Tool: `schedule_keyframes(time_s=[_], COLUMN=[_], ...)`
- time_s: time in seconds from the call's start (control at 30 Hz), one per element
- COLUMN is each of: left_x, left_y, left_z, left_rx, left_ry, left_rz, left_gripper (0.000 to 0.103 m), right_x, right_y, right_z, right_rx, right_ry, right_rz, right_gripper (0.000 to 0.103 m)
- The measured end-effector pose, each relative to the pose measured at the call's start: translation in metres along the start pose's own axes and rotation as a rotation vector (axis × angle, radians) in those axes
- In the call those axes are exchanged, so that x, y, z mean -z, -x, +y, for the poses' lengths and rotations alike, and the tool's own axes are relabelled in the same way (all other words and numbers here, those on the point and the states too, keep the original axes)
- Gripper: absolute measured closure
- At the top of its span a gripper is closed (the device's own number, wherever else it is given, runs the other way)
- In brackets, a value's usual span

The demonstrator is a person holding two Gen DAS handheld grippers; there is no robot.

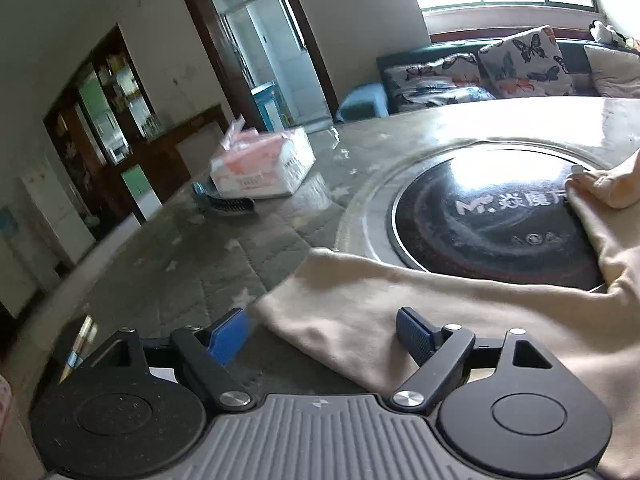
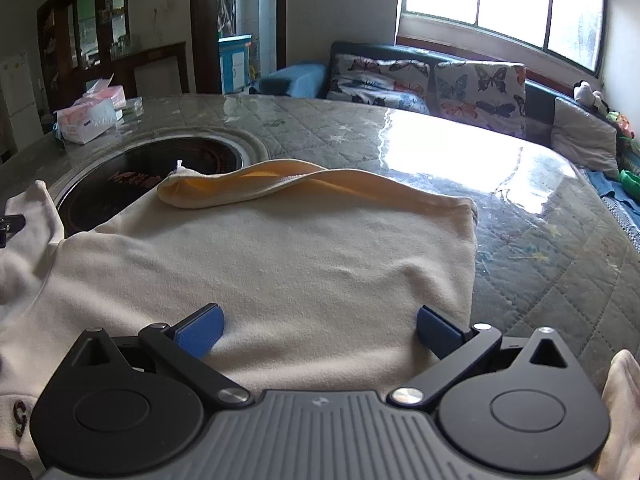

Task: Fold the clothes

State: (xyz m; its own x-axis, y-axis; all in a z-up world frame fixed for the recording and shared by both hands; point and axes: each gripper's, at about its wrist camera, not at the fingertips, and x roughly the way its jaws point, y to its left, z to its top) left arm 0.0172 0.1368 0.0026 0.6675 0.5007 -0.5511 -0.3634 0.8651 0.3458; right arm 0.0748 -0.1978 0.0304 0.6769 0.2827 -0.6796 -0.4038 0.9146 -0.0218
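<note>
A cream sweatshirt lies spread flat on the quilted table cover, its far opening showing a yellowish inside. My right gripper hovers low over the near part of it, open, with the blue pads wide apart and only flat cloth below. In the left wrist view a sleeve-like part of the same cream sweatshirt runs across the table and over the cooktop's near rim. My left gripper is open above its left end; the right pad is over cloth, the left pad over the bare cover. Neither grips anything.
A round black cooktop is set into the table, partly under the cloth. A tissue pack and a dark comb-like object lie at the far left. A sofa with butterfly cushions stands beyond the table.
</note>
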Motion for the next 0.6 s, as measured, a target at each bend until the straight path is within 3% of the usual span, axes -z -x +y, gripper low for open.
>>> schedule_keyframes(time_s=[0.6], left_x=[0.010], left_y=[0.003], left_z=[0.026], left_rx=[-0.035], left_ry=[0.050], left_rz=[0.037], left_gripper=[0.018], right_x=[-0.063], right_y=[-0.060], right_z=[0.011], right_rx=[-0.065], right_ry=[0.046], right_rz=[0.080], right_gripper=[0.000])
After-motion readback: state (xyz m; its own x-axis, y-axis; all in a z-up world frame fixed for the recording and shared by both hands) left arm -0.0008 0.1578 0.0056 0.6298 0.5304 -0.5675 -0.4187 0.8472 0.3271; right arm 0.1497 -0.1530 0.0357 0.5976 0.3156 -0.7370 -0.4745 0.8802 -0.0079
